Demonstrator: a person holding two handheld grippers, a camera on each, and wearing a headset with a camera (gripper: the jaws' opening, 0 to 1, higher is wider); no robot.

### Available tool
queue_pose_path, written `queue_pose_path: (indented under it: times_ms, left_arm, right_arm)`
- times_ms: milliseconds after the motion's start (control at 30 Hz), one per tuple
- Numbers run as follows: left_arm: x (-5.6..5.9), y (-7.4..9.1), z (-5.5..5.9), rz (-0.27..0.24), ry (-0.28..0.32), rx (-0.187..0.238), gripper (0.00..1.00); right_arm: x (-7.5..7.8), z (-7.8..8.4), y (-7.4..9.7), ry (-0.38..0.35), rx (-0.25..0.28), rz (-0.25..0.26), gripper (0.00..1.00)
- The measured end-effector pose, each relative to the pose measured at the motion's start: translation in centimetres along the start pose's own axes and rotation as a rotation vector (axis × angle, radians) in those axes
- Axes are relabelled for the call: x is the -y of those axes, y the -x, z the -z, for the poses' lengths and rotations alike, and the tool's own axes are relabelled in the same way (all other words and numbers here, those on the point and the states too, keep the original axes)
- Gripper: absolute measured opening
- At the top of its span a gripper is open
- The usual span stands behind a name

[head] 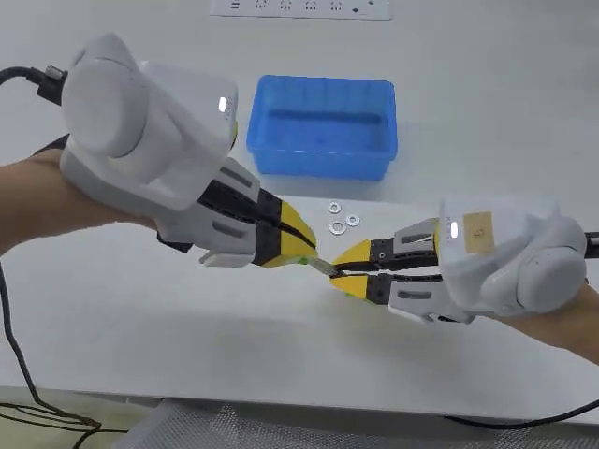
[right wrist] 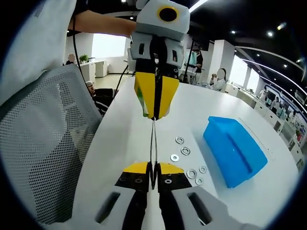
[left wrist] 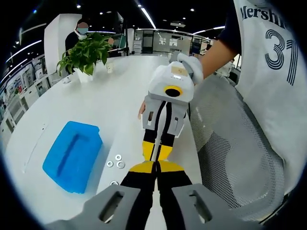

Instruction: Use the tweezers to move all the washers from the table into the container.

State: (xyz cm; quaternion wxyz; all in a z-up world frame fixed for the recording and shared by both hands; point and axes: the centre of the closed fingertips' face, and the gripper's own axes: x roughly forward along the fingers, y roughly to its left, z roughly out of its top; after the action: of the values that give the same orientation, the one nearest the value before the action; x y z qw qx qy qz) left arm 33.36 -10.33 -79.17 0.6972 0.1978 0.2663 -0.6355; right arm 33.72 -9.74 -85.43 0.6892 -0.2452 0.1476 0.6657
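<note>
6 washers (right wrist: 180,140) — 1 tweezers (right wrist: 153,143), 1 container (right wrist: 235,153) — 1 left gripper (head: 301,245), 1 right gripper (head: 342,269)

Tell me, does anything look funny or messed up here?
Only one thing: the left tongs and the right tongs both pinch the same tweezers, nose to nose above the table. The washers lie loose beside the blue container, which sits upright; nothing looks spilled or broken.

You have bright, even light from ceiling strips (left wrist: 146,17), a soft shadow on the table (head: 112,355) beneath the left gripper (head: 307,251), and fisheye bending at gripper-view edges.
</note>
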Motion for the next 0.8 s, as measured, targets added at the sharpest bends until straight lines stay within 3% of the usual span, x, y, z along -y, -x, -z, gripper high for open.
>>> queue_pose_path:
  times_ms: [167, 333, 567, 800]
  left_arm:
    - [0.7, -1.1, -2.0, 0.016, -0.019, 0.069, 0.05]
    - [0.7, -2.0, -3.1, 0.017, -0.034, 0.104, 0.05]
    - [0.5, -2.3, -2.5, -0.001, -0.054, 0.073, 0.07]
    - [0.0, -1.9, -2.0, -0.017, -0.048, 0.073, 0.09]
  right_arm:
    - [0.0, 0.2, 0.8, -0.005, 0.015, 0.007, 0.06]
    - [0.1, 0.4, 1.3, -0.043, 0.05, 0.015, 0.06]
    - [0.1, 0.5, 1.6, -0.044, 0.057, 0.013, 0.06]
    - [0.3, 0.6, 1.7, -0.052, 0.064, 0.007, 0.06]
